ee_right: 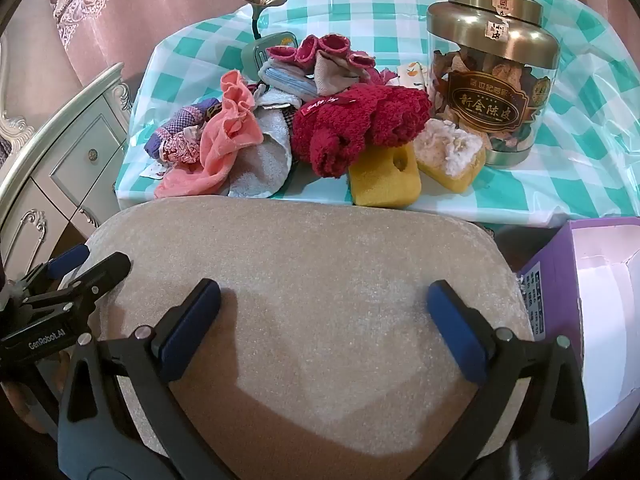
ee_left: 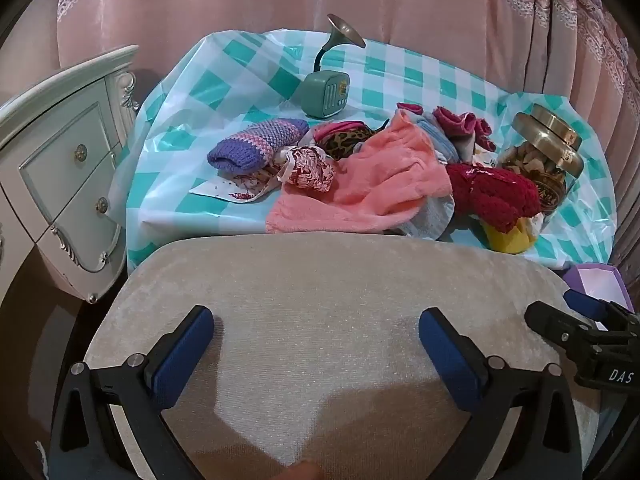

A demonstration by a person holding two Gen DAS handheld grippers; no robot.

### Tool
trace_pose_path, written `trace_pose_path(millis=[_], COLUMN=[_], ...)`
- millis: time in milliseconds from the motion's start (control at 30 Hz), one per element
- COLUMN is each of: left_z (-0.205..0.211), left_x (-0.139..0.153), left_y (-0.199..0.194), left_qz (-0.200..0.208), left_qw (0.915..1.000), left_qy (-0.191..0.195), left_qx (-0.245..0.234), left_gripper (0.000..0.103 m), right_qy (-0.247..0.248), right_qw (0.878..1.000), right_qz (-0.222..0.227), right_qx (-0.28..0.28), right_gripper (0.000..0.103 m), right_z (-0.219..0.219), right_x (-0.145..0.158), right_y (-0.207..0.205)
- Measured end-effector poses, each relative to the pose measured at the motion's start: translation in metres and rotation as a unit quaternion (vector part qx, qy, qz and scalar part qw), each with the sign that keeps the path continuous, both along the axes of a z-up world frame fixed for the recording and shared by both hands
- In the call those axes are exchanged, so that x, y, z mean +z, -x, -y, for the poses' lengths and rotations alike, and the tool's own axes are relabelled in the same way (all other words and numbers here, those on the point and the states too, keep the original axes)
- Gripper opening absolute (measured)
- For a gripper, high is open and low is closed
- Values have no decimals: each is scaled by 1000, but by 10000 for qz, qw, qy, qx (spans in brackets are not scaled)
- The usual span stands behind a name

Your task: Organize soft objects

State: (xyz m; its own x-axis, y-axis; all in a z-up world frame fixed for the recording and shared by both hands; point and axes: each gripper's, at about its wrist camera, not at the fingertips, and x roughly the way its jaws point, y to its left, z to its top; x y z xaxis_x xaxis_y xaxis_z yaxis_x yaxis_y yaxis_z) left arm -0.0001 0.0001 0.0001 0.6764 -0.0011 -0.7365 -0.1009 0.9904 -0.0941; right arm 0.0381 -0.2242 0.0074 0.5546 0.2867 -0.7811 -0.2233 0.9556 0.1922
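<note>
A heap of soft things lies on the teal checked table (ee_left: pixel 224 80): a purple knitted piece (ee_left: pixel 256 146), a pink towel (ee_left: pixel 380 184), a dark red fluffy cloth (ee_left: pixel 496 196) (ee_right: pixel 352 128), a grey cloth (ee_right: pixel 264 164), magenta socks (ee_right: pixel 320 50) and two yellow sponges (ee_right: pixel 384 180) (ee_right: pixel 452 156). My left gripper (ee_left: pixel 316 332) is open and empty above a beige cushioned seat (ee_left: pixel 320 280), short of the heap. My right gripper (ee_right: pixel 324 304) is open and empty above the same seat (ee_right: pixel 304 240), to the right of the left one.
A gold-lidded jar (ee_right: pixel 492 76) of dried peel stands at the table's right. A green horn-shaped speaker (ee_left: pixel 326 92) stands at the back. A white drawer cabinet (ee_left: pixel 68 176) is on the left. A purple box (ee_right: pixel 600 304) stands open at the seat's right.
</note>
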Motion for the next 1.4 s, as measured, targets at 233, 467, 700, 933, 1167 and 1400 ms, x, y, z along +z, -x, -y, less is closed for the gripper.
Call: trace_pose_path(millis=[233,467,700,933,1167,1400], left_z=[1,0,0,1,0,0], left_x=[0,0,0,0,0,0], left_y=[0,0,0,0,0,0], left_qz=[7,18,21,22,23,24], left_qw=[10000,10000,10000,10000,10000,10000], left_qy=[-80,-78,-80,-82,-82,-83], left_qx=[-4,1,1,4,2,2], left_gripper=[103,103,103,103,103,103], right_qy=[-44,-58,-72,-39,-51,-63], right_qw=[10000,10000,10000,10000,10000,10000], right_qz=[-2,-1,16,24,42,48], right_qx=[-3,-2,-3,2,2,2], right_gripper=[103,103,103,103,103,103], right_z=[-2,-1,0,1,0,0], right_x=[0,3,4,4,3,2], right_y=[0,0,0,0,0,0])
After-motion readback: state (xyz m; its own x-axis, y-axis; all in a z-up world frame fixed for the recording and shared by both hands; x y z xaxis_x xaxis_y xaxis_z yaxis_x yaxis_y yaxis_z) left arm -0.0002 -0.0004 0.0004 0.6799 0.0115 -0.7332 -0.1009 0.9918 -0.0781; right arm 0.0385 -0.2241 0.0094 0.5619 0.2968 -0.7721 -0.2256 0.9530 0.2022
